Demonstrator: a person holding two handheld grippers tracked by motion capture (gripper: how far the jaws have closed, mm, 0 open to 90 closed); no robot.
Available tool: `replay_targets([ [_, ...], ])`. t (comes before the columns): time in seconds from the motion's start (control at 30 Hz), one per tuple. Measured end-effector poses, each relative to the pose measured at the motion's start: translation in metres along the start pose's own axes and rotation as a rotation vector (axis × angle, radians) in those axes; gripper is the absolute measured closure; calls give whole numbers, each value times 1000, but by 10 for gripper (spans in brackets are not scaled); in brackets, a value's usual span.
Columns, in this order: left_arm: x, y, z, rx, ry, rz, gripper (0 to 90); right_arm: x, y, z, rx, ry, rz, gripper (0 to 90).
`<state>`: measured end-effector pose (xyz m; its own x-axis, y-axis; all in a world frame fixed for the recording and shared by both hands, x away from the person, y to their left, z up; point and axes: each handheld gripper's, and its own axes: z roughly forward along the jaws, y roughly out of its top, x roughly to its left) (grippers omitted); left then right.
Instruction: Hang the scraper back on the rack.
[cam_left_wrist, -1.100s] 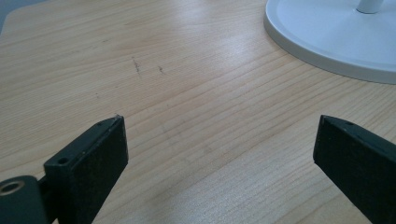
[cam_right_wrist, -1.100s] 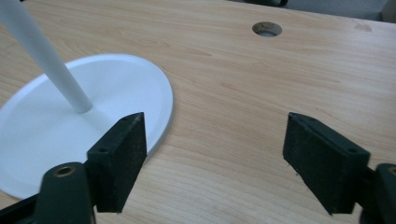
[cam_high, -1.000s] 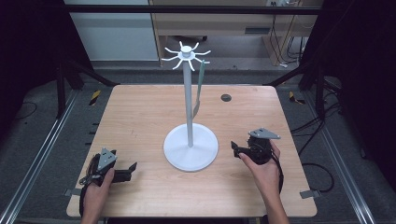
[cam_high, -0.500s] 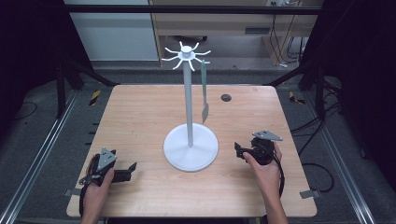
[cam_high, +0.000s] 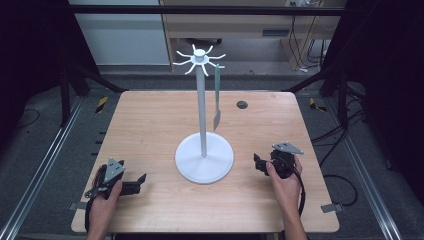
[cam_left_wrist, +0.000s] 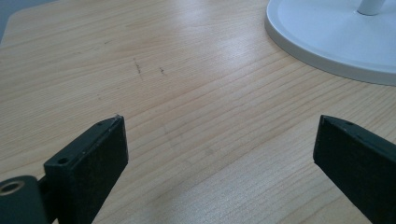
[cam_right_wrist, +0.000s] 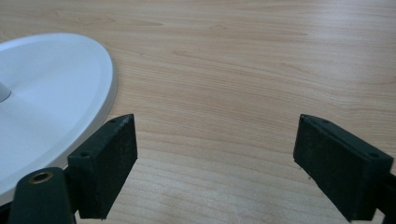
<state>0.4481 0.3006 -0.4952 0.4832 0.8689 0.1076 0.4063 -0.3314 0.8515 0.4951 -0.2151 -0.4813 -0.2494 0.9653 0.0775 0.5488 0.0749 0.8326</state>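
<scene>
Tongs rest at both near corners of the wooden bench (cam_high: 150, 125), each held low by a hand. Left tongs (cam_high: 134, 184) lie near the front left edge, jaws spread wide with bare wood between them. Right tongs (cam_high: 260, 164) sit right of the stand's base, jaws likewise wide apart and gripping nothing. A white stand (cam_high: 202, 120) rises from a round base (cam_high: 204, 165) at mid-bench, with short hooks (cam_high: 199, 59) fanning out at its top. One grey-green spatula (cam_high: 217, 100) hangs from a right-hand hook, blade down, clear of the pole. A small dark disc (cam_high: 242, 104) lies on the bench behind it.
</scene>
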Motion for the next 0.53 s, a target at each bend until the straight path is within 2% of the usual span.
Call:
replay_targets([
  [0.13,1,0,0,-2,4,0,27,-3,-5,-1,-25,-14,0,139],
  [0.23,1,0,0,-5,7,-6,27,-4,-10,-3,-56,-31,-30,139],
  [0.27,1,0,0,-5,7,-6,27,-4,-11,-4,-60,-27,-26,139],
  [0.53,-1,1,1,-2,1,-2,27,-7,-17,-7,-38,-17,-10,118],
])
